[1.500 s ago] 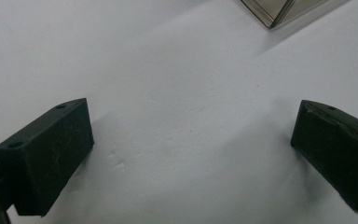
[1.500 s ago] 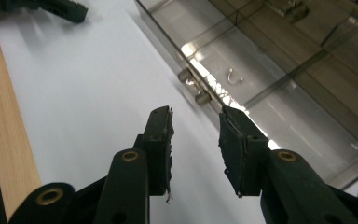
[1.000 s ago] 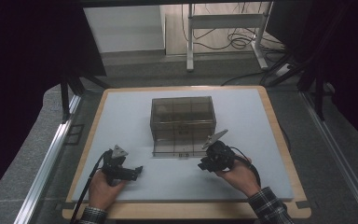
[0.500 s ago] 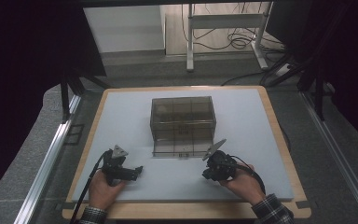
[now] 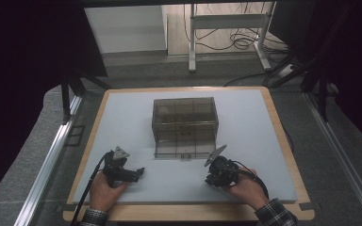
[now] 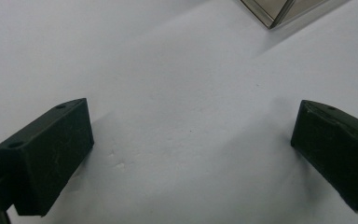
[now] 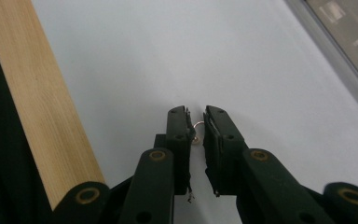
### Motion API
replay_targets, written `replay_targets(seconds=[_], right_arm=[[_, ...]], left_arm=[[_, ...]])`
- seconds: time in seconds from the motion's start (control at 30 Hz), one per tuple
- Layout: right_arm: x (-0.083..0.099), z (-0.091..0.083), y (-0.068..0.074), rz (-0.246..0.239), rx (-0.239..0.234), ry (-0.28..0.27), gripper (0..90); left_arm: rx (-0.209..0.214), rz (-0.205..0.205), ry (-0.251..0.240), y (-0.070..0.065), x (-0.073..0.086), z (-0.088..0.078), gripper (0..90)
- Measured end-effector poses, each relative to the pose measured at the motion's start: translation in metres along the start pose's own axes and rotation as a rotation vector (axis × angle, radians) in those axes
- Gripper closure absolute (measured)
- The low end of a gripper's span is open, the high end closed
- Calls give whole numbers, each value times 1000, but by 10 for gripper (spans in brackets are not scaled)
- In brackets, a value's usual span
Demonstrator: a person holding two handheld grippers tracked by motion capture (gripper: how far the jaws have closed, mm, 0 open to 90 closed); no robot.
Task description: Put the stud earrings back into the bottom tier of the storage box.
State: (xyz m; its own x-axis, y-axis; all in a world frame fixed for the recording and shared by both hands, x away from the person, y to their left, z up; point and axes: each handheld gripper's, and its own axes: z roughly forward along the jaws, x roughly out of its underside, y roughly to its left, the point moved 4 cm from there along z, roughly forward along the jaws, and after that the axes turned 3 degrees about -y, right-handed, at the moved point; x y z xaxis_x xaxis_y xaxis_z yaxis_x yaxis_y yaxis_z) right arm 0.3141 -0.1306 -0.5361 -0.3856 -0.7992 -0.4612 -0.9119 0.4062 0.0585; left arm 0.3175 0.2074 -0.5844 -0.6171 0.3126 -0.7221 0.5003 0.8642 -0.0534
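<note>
White matting [image 5: 259, 141] covers the wood-edged table [image 5: 283, 141], with a smoky clear box [image 5: 185, 127] at its middle; the right gripper [image 7: 196, 116] rests near the front edge, nearly clenched after closing then easing, a small ring-like thing [image 7: 197, 127], perhaps a hook, between its tips; the left gripper [image 6: 191, 140] stands released over bare mat, near the box's corner.

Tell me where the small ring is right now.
In the right gripper view, the small ring sits between the right gripper jaws, just above the white mat.
</note>
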Motion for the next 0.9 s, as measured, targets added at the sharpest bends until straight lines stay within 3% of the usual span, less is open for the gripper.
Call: replay_targets(seconds=[0.27,0.53,0.9], right_arm=[[-1,5,3,-31,24,37,807],[-10,8,7,-66,68,127,850],[-11,6,6,-28,25,115,853]], left_arm=[[0,0,0,0,0,0,0],[0,0,0,0,0,0,0],[0,0,0,0,0,0,0]])
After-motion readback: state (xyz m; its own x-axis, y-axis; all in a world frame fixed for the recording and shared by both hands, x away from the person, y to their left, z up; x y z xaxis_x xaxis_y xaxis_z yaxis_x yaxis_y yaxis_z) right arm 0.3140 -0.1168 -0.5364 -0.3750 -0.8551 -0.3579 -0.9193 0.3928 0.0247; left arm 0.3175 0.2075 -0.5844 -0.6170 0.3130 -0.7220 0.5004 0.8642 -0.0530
